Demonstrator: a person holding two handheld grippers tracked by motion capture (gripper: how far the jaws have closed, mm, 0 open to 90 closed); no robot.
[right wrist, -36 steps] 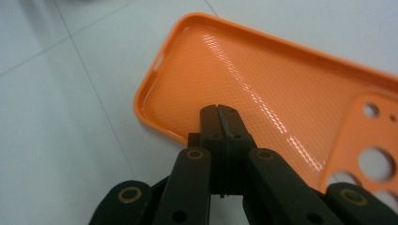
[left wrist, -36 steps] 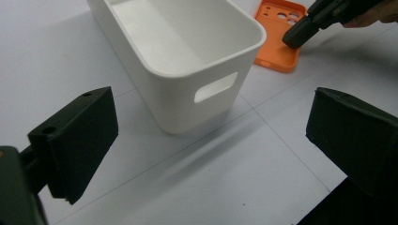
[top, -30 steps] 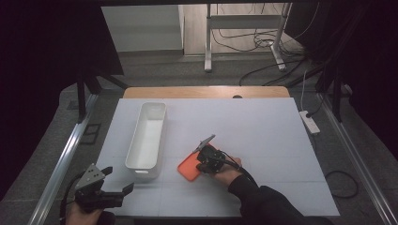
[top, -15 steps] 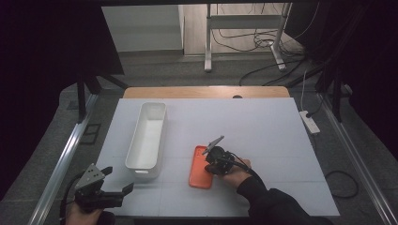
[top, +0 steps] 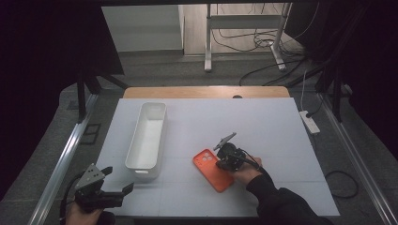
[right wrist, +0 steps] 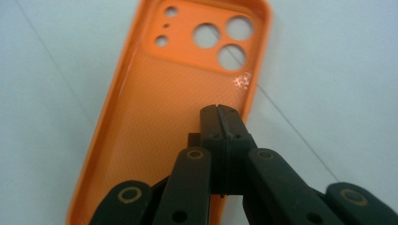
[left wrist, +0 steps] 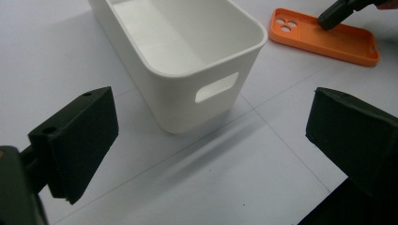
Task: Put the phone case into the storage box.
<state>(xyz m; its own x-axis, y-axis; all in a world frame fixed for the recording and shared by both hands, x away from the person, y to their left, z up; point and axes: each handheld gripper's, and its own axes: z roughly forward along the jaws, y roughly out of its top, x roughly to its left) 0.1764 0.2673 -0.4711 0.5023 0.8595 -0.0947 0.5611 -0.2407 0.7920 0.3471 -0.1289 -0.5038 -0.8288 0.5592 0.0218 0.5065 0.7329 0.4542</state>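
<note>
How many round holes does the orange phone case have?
5 holes, all at one end of the orange phone case: three big ones clustered together, two small ones beside them. The right gripper might hide more.

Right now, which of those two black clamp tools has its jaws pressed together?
The right gripper, resting on the flat orange plastic phone case; its jaws meet with no gap. The left gripper, near the long white plastic bin, is spread wide.

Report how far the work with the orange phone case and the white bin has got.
Done: nothing in the white bin, which is empty. In hand: the right gripper, jaws shut together, presses on the orange phone case, lying open side up on the table. The left gripper waits open. Probably left: getting the case into the bin.
</note>
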